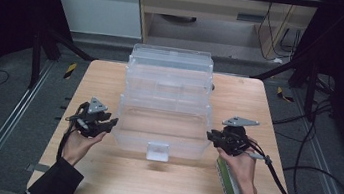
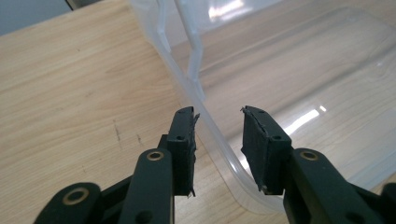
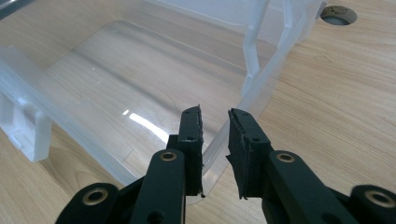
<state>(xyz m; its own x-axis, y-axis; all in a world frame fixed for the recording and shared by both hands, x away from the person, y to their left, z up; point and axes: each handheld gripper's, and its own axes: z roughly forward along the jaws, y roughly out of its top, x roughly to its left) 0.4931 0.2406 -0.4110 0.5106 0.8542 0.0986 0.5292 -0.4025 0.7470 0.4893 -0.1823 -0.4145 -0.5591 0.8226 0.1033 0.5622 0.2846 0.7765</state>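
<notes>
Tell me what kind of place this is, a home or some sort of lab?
Most likely a lab or recording setup, not a home. A bare wooden table stands on grey carpet between metal floor rails, loose cables trail over the floor, dark curtains hang at both sides, and a clear plastic box is the main prop.

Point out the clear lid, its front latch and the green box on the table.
Lid (image 1: 161, 126): high view, on the flat clear panel between the two grippers.
Latch (image 1: 158, 151): high view, on the white tab at the lid's near edge.
Green box (image 1: 227, 184): high view, on its top face beside the right hand.
</notes>
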